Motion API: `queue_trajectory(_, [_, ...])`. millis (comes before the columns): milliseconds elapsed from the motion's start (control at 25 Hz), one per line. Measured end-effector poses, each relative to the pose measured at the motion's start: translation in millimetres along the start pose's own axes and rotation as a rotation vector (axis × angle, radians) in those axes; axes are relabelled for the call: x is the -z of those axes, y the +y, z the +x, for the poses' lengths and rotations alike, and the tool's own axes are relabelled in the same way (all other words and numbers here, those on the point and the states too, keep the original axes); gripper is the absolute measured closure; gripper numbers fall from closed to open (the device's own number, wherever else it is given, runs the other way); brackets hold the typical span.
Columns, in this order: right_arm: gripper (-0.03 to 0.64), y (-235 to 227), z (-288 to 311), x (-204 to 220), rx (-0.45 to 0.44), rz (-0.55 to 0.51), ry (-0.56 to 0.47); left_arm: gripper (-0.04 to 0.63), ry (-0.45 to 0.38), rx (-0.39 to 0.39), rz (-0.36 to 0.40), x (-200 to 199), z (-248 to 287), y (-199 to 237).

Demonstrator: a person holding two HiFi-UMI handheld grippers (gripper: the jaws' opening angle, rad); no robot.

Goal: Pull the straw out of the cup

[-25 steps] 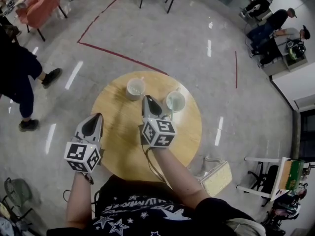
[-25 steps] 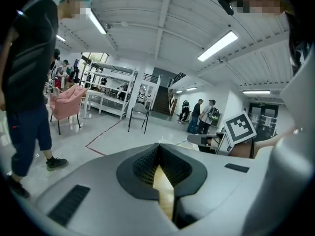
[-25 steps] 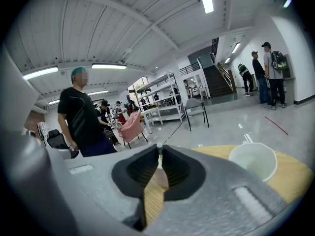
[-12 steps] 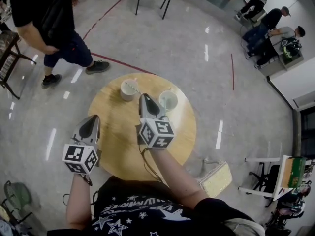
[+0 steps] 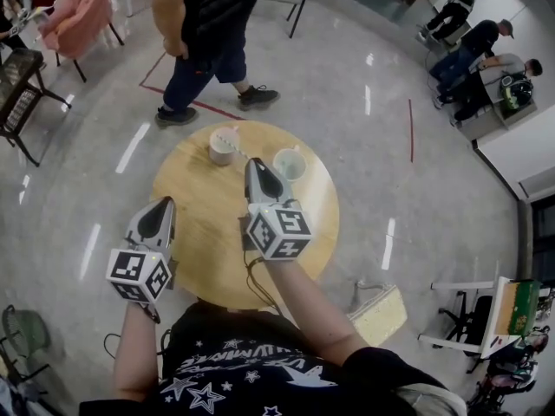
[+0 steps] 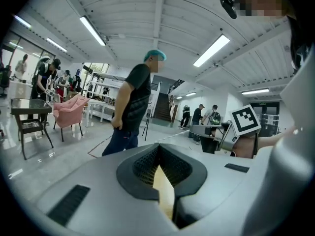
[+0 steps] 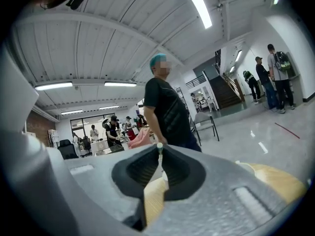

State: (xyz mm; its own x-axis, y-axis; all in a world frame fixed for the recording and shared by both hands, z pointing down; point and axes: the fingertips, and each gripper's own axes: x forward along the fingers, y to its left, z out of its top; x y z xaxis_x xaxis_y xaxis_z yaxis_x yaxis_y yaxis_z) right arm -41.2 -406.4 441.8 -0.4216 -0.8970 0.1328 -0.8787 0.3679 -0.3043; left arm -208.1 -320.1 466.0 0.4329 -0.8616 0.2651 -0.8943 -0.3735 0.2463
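Straw (image 7: 159,147) is pinched between my right gripper's (image 5: 253,166) closed jaws, its lower end seemingly inside the cup (image 5: 223,146) at eleven o'clock on the table (image 5: 208,232). My left gripper (image 5: 166,206), jaws together on nothing, hangs at eight. I judge the pull is just starting; next, lift straight up without tipping the cup.

Open hall: strip lights (image 6: 92,31), scattered chairs (image 5: 76,14)

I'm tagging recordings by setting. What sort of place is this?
Probably a large open workspace or lab hall, not a home: a polished floor marked with red tape, long ceiling strip lights, and several people seated at the far edge.
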Motion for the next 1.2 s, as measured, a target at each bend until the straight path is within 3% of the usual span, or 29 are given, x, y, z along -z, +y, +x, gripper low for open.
queue_trajectory(1200, [0.595, -15.9, -212.2, -2.3, -0.229, -0.007, 0.032, 0.591, -0.100, -0.160, 0.041, 40.7, -126.1, -179.7])
